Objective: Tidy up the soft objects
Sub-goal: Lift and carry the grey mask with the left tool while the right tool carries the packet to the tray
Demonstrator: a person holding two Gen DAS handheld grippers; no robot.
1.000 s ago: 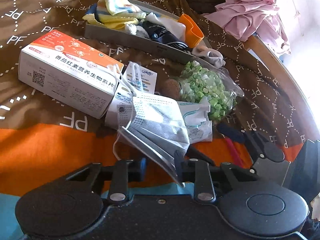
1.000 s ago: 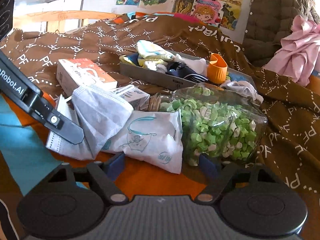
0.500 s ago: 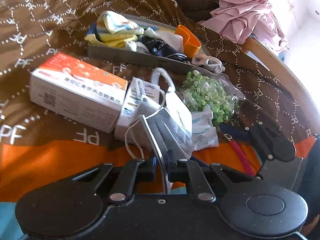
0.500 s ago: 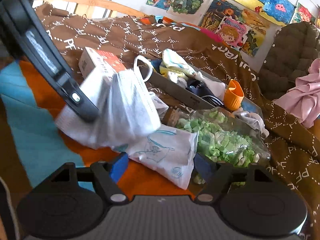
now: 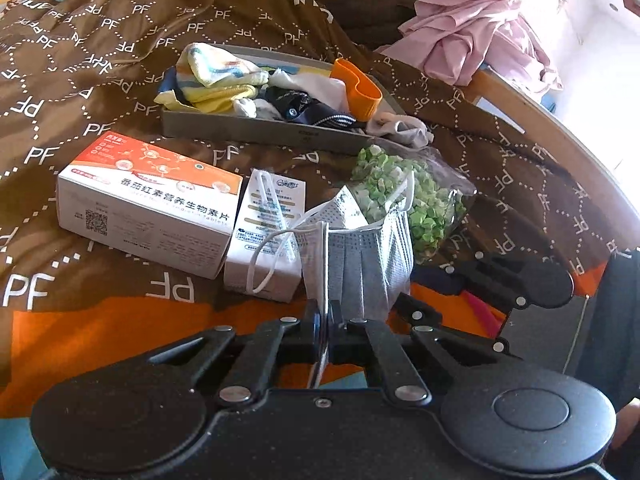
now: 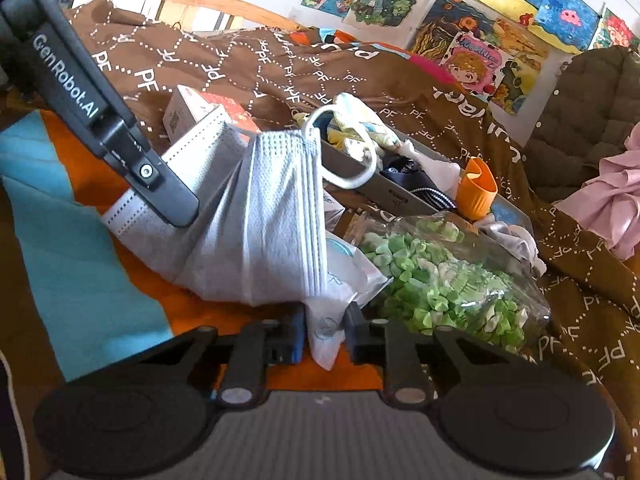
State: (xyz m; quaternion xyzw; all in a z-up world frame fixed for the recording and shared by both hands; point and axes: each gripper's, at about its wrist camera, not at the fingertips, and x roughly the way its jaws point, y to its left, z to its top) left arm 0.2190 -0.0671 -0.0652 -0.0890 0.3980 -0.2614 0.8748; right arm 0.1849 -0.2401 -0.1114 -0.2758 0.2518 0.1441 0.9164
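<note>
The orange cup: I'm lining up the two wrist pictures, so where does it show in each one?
Left wrist view: the orange cup is upper centre, at the right end of the grey tray, beyond the bag of green pieces.
Right wrist view: the orange cup is right of centre, at the same tray's near end, above the bag.
Shared landmark: the grey face masks held in the left gripper's jaws.
</note>
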